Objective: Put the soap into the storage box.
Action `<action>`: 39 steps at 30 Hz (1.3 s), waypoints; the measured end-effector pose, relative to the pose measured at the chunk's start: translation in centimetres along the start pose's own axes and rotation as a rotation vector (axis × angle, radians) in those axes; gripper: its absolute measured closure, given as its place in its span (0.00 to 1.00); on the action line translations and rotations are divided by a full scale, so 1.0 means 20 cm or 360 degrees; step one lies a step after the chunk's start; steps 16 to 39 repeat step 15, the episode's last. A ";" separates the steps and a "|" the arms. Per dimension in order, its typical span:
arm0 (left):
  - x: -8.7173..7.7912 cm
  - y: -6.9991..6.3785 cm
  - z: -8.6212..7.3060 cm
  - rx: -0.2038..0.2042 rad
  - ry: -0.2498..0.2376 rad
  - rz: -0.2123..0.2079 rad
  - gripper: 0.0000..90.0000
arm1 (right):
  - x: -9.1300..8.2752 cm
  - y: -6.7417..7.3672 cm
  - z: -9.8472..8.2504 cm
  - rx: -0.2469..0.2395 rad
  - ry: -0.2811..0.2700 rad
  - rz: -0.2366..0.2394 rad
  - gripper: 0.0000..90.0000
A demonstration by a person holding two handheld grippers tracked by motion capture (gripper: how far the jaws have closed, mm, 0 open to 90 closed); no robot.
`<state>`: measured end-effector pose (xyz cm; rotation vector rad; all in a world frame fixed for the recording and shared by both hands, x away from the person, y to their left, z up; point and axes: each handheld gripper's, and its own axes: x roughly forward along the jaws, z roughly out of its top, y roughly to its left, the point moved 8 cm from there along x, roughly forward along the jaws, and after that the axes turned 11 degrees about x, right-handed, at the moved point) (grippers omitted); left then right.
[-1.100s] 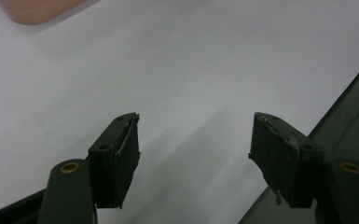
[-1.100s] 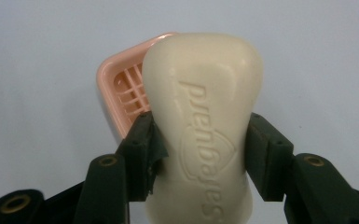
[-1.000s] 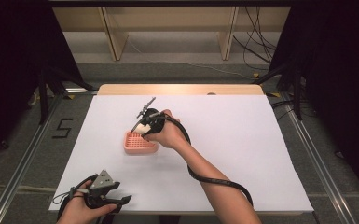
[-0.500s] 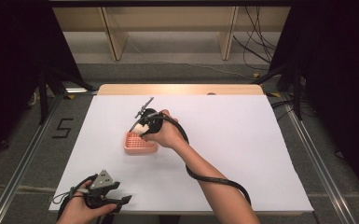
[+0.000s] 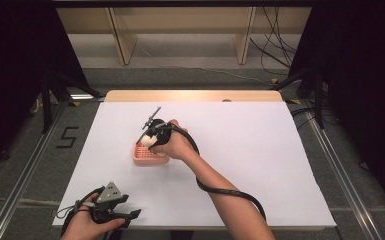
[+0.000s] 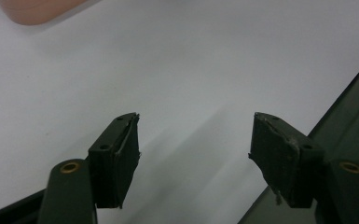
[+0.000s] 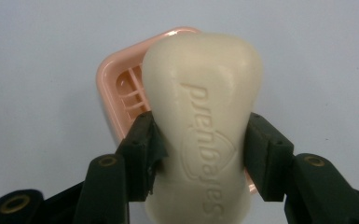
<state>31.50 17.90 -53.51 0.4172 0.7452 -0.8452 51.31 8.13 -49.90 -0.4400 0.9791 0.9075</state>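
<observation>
A cream bar of soap [image 7: 203, 121] with raised lettering sits between the jaws of my right gripper [image 7: 200, 144], which is shut on its narrow waist. Under it lies a pink slatted soap dish [image 7: 121, 100], also seen on the white table as the pink dish [image 5: 144, 155] left of centre. In the high view the right gripper [image 5: 152, 140] points down over the dish, the soap a pale patch at its tip. My left gripper [image 5: 125, 216] rests at the table's front left edge; its jaws [image 6: 196, 158] stand wide open with nothing between them.
The white tabletop [image 5: 260, 150] spreads wide to the right of the dish. A black cable [image 5: 230, 192] trails from the right gripper along the forearm. The table's dark front edge [image 6: 349, 107] runs beside the left gripper. Wooden shelving [image 5: 180, 30] stands beyond the far edge.
The right hand with the soap has shifted only slightly over the dish. The left hand has not moved.
</observation>
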 end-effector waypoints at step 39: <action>-0.01 0.01 -0.01 0.0008 0.0019 0.0016 0.36 | -0.20 -0.05 -0.14 0.0014 -0.0142 -0.0038 0.44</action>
